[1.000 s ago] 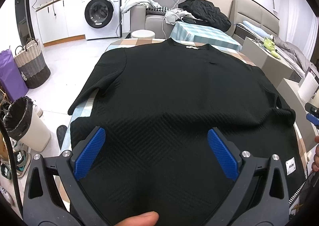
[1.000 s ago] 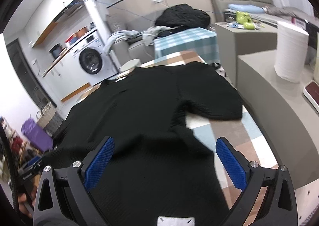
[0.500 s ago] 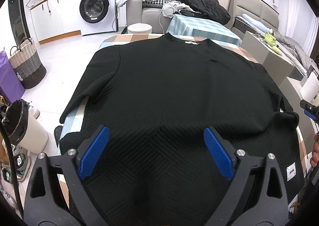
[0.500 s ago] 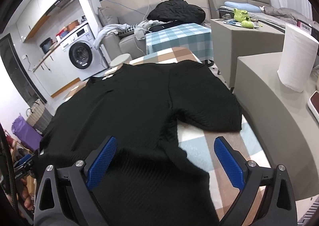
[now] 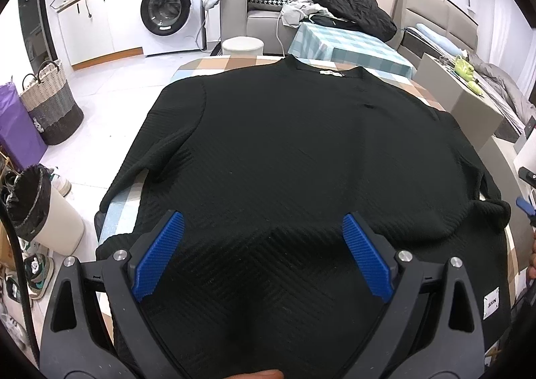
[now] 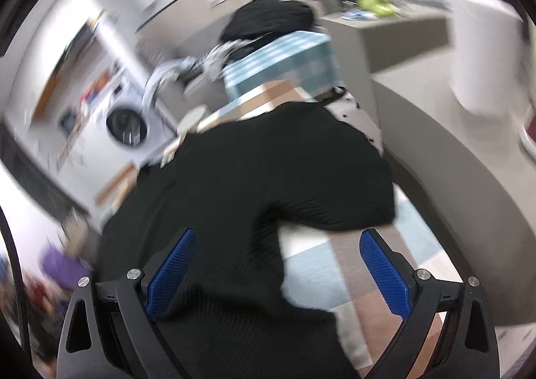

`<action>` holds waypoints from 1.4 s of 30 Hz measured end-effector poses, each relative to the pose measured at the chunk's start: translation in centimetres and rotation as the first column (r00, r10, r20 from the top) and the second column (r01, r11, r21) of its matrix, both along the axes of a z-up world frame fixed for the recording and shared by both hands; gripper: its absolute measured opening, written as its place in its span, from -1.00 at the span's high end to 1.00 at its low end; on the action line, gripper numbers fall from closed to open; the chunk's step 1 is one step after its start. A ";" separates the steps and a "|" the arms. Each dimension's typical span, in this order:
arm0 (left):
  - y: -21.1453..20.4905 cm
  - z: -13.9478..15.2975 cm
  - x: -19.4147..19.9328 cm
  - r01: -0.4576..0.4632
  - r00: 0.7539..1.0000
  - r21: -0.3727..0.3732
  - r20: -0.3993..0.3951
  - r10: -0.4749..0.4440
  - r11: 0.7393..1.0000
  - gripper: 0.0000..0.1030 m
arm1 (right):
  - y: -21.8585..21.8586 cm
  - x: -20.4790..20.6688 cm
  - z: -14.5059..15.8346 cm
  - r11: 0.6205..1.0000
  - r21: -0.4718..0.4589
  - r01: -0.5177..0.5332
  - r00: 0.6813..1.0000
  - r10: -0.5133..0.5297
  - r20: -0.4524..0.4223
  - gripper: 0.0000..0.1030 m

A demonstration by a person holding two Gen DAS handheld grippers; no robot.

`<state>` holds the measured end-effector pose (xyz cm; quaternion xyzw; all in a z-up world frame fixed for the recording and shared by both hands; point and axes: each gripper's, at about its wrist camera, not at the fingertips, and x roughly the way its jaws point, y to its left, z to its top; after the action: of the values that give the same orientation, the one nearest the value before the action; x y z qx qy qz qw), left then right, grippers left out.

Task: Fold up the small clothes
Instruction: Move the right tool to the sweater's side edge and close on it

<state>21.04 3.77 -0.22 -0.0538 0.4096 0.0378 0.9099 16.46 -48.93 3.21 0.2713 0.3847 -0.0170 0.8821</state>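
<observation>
Both tongs gape wide, empty — right tongs (image 6: 277, 241) have rolled, view now blurred; left tongs (image 5: 263, 228) unchanged over black sweater (image 5: 301, 151).

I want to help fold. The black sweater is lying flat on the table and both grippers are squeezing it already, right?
Not quite. The black sweater does lie flat on the table, but neither gripper squeezes it. The left wrist view shows the left gripper with its fingers wide apart above the cloth; the right wrist view shows the right gripper open too.
</observation>
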 end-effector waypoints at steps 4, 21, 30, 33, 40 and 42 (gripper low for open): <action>0.3 -0.4 0.4 -0.005 1.000 0.006 -0.006 0.005 1.000 -0.85 | -2.8 0.6 -1.7 0.994 0.097 0.055 0.997 -0.050 -0.055 -0.70; 1.9 -0.2 0.8 -0.026 1.000 -0.005 0.009 0.026 1.000 -0.86 | -4.4 6.2 -4.6 0.986 -0.134 0.102 0.983 -0.120 -0.137 0.12; 2.6 0.0 0.7 -0.033 0.999 -0.029 0.024 0.034 0.999 -0.86 | -5.2 7.7 -4.0 0.968 -0.235 0.087 0.985 -0.119 -0.126 0.81; 2.9 0.0 0.5 -0.037 0.999 -0.037 0.032 0.038 0.999 -0.86 | -5.0 7.6 -1.8 0.969 -0.221 0.110 0.991 -0.124 -0.050 0.81; 4.1 0.2 0.1 -0.067 0.996 -0.059 0.047 0.070 0.996 -0.86 | 3.0 10.6 4.2 0.968 -0.223 -0.118 0.982 0.147 0.119 0.82; 4.6 0.3 0.0 -0.077 0.995 -0.063 0.052 0.081 0.995 -0.86 | 6.5 11.4 5.1 0.948 -0.224 -0.225 0.955 0.260 0.141 0.82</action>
<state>21.04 8.35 0.12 -0.0986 0.3831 0.0598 0.9165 27.82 -42.48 8.27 0.1295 0.3355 0.0753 0.9301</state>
